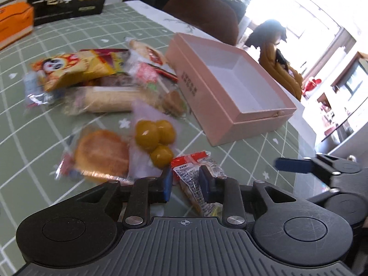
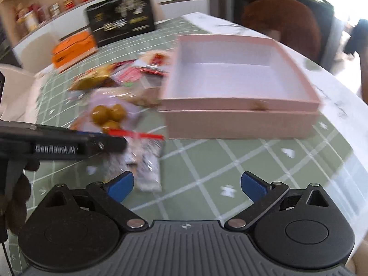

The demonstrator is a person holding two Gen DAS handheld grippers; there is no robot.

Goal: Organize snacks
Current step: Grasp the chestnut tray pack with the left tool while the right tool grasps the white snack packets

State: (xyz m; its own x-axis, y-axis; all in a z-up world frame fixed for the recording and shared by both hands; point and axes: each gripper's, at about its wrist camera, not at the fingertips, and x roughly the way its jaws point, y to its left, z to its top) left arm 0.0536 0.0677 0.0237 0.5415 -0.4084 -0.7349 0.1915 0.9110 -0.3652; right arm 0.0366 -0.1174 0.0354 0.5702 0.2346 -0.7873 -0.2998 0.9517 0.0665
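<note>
left gripper (image 1: 185,185) clamped on a red-and-white snack packet (image 1: 197,179) at 6 o'clock, just off the loose snack pile (image 1: 110,87) on the green checked cloth (image 1: 69,39). right gripper (image 2: 186,186) jaws apart, empty, facing the open pink box (image 1: 230,87) at 1 o'clock. step in hand looks like the first pick; next move calls for carrying the packet over the box rim and letting go inside.

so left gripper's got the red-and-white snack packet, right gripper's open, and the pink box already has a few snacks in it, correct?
Not quite. The pink box is empty: the right wrist view shows only its bare white inside. The rest holds: the left gripper is closed on the red-and-white snack packet, and the right gripper is open with nothing between its fingers.
</note>
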